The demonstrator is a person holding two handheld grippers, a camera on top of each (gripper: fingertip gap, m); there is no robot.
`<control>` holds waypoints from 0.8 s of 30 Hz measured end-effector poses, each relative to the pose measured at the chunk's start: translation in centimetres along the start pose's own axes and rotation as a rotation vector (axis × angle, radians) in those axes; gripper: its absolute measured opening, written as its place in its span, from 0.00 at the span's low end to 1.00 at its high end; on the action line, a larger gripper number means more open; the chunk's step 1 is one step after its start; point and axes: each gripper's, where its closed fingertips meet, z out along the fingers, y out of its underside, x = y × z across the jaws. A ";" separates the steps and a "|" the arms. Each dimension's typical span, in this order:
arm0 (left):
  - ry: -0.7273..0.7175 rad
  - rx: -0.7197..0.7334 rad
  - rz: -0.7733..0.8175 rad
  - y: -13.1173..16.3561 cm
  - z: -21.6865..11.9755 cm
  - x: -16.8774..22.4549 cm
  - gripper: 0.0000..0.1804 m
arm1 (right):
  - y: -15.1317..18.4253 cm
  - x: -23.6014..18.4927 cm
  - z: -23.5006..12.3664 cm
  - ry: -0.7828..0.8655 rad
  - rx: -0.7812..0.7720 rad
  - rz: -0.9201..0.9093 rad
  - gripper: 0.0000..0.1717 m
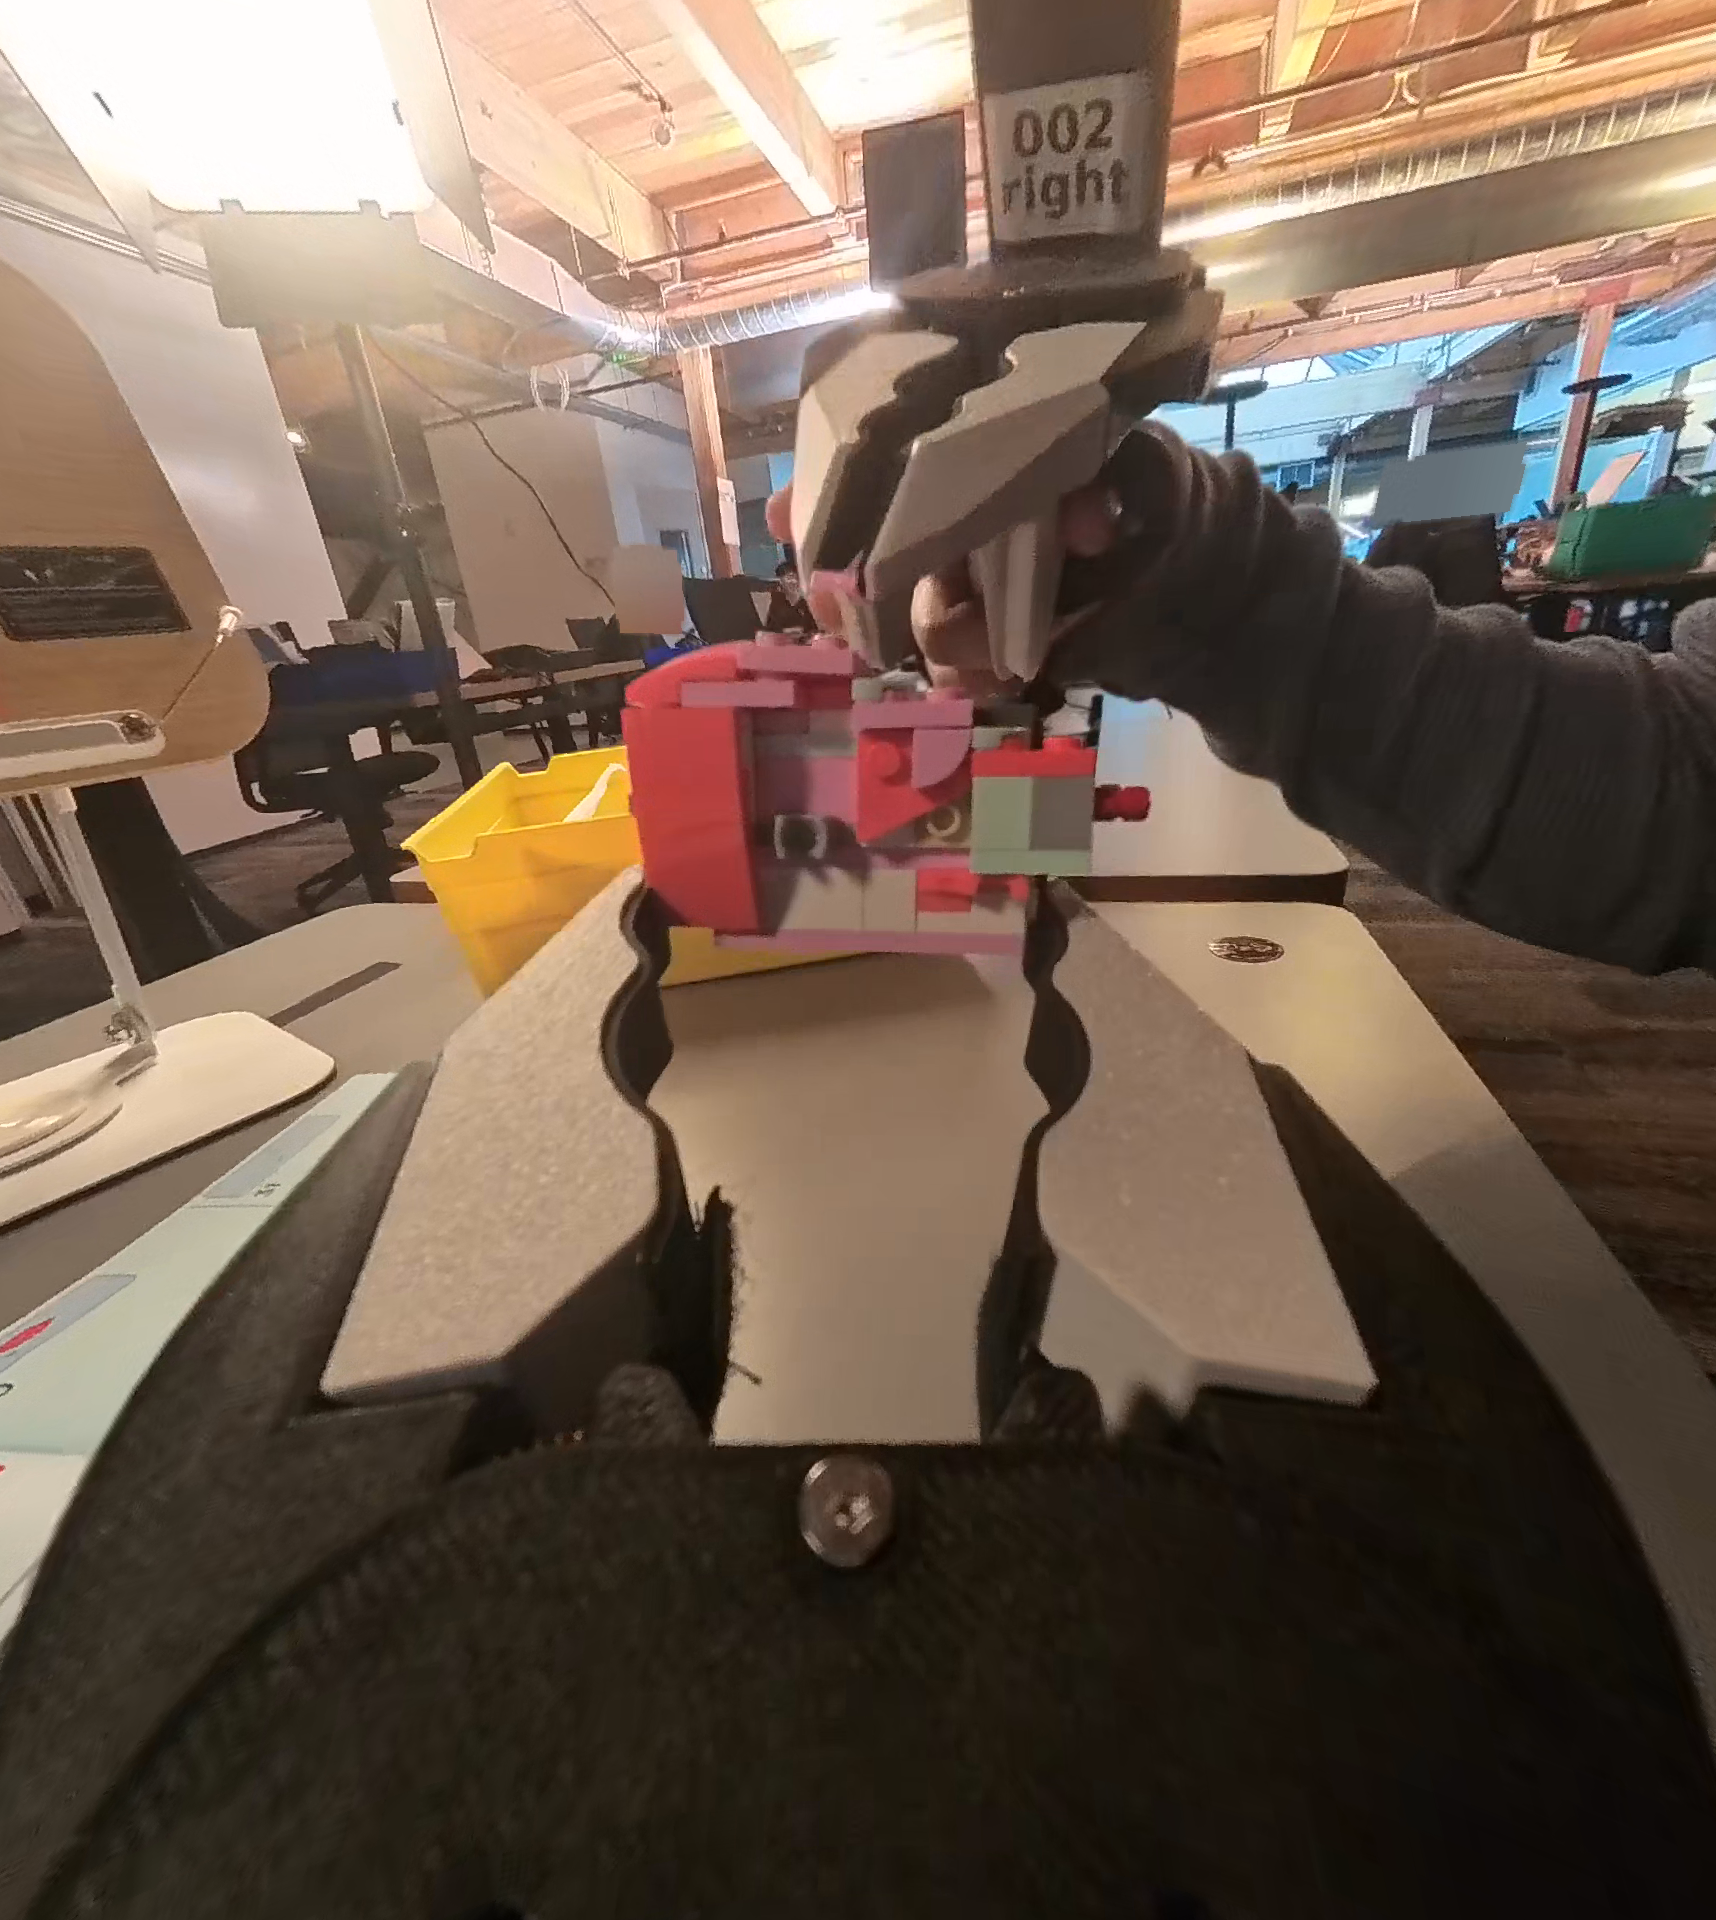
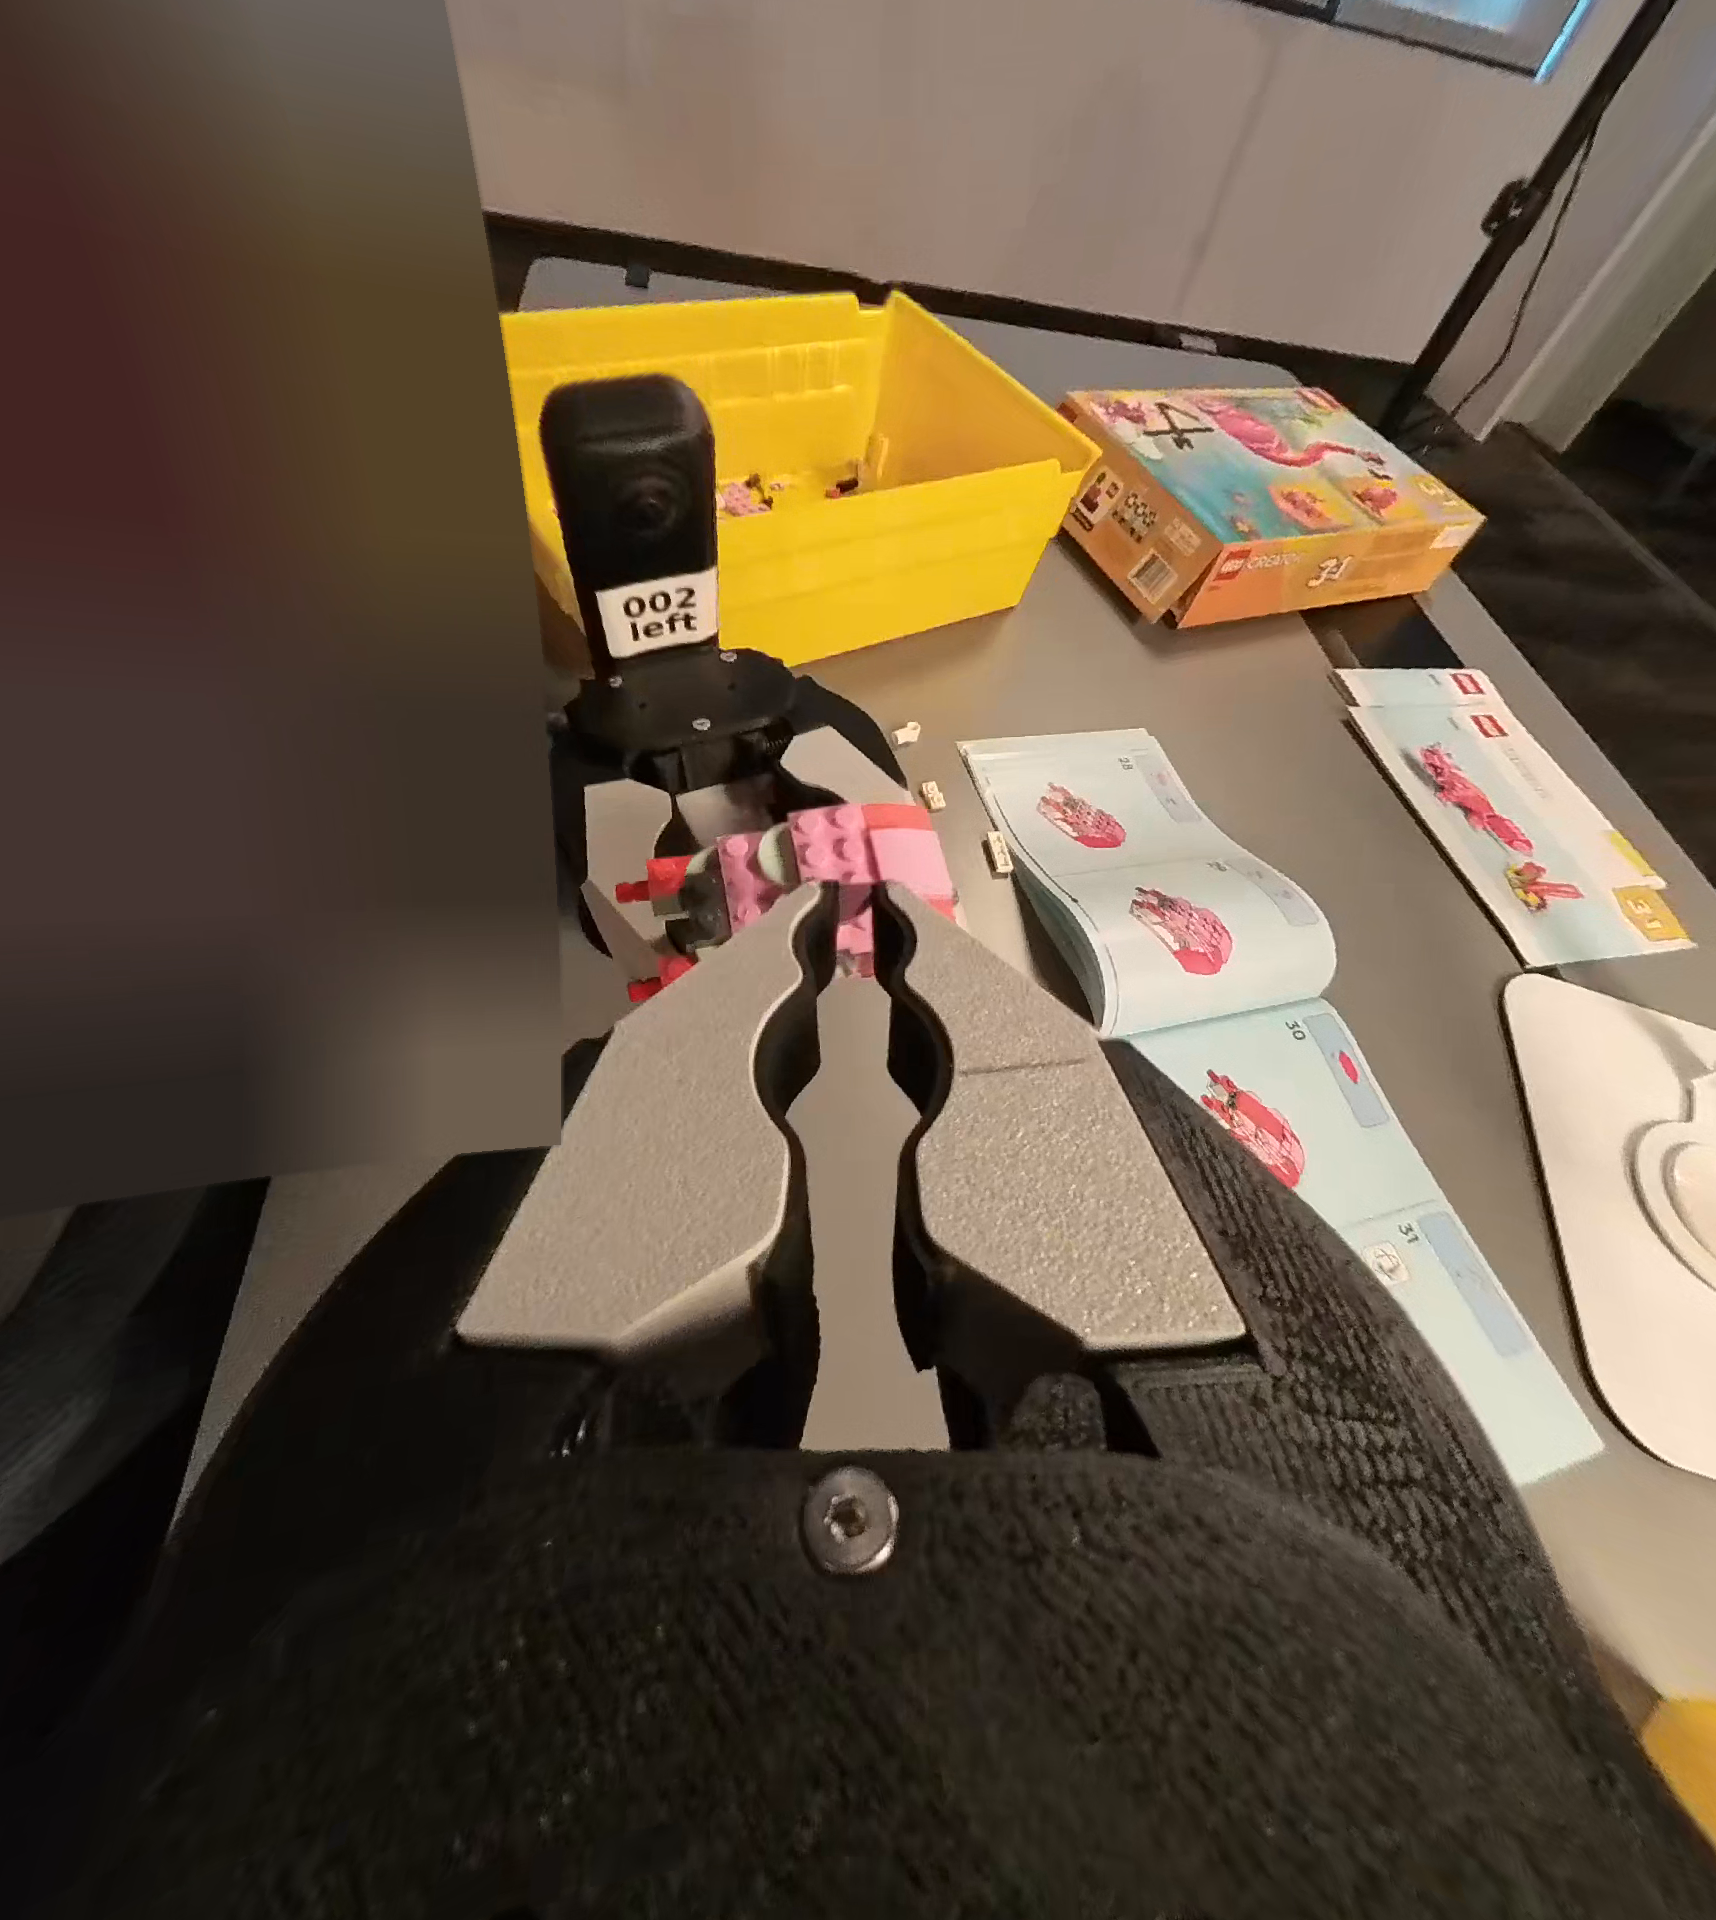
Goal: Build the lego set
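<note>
The left tool [image 1: 838, 914] is spread wide, and its fingertips [image 1: 641, 914] clamp the two sides of a pink and red brick model [image 1: 833, 810], which is held up above the surface [image 1: 1249, 997]. The right tool [image 2: 856, 896] is nearly closed, its tips pinching a small pink brick [image 1: 838, 601] at the model's top, at 12 o'clock. Beyond, at 10 o'clock, stands a yellow bin [image 1: 511, 852]. An open instruction booklet [image 2: 1197, 914] lies at 3 o'clock of the right tool.
</note>
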 end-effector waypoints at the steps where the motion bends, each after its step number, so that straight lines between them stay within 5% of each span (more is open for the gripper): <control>1: 0.000 0.003 0.006 0.0 0.0 0.0 0.38 | 0.0 0.0 0.0 0.002 -0.009 -0.002 0.02; 24: -0.002 0.046 0.043 -0.9 -0.1 0.5 0.38 | -0.3 -0.2 0.4 0.024 -0.035 -0.002 0.03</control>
